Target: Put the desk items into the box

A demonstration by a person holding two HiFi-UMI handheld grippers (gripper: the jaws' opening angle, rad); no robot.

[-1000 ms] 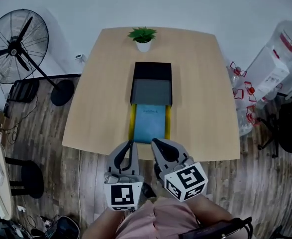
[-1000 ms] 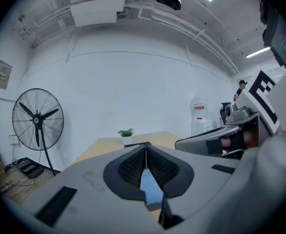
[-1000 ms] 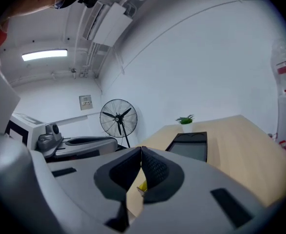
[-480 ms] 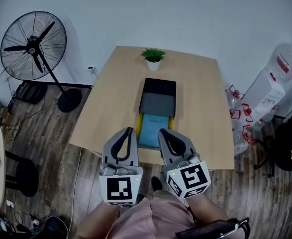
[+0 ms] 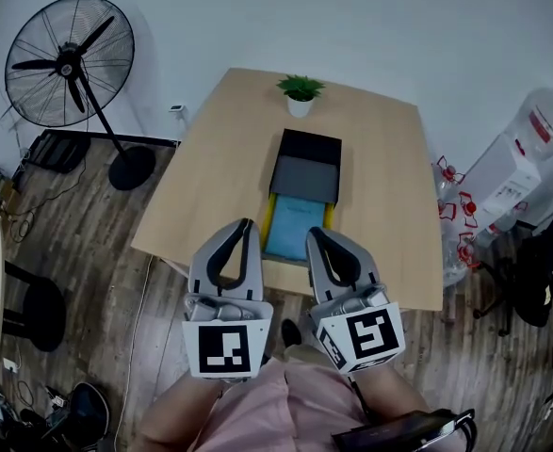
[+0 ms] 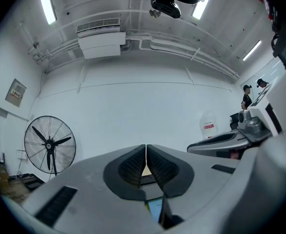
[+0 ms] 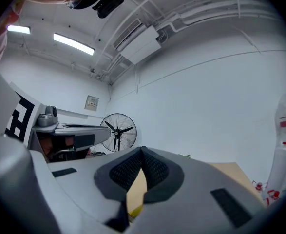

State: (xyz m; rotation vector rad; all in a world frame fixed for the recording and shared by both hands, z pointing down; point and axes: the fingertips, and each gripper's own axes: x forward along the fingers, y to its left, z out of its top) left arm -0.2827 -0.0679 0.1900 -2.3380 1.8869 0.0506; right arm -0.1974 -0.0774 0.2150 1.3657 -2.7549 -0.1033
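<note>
Grey plastic makes up the left claw (image 5: 247, 224) and the right claw (image 5: 312, 234), which are hovering side by side just above the person's pink-clad lap (image 5: 285, 412). Each claw is pinching its jaws together at the tips and gripping nothing. Only the gripper views are showing this closely: the left claw's ribbed black pads (image 6: 132, 167) are meeting along a thin seam.

Just beyond the two claw tips, and between them in the head view, a light blue flat notebook (image 5: 295, 226) is lying at the near edge of the pale wooden table (image 5: 210, 177). Yellow strips (image 5: 268, 217) are peeking out along both its sides. Past it, a black rectangular box (image 5: 311, 147) with a grey inside is sitting, its near end touching the notebook.

Farther ahead, a small green plant in a white pot (image 5: 300, 92) is standing. Off to the left claw's side, a black pedestal fan (image 5: 64, 64) is standing on the floor.
</note>
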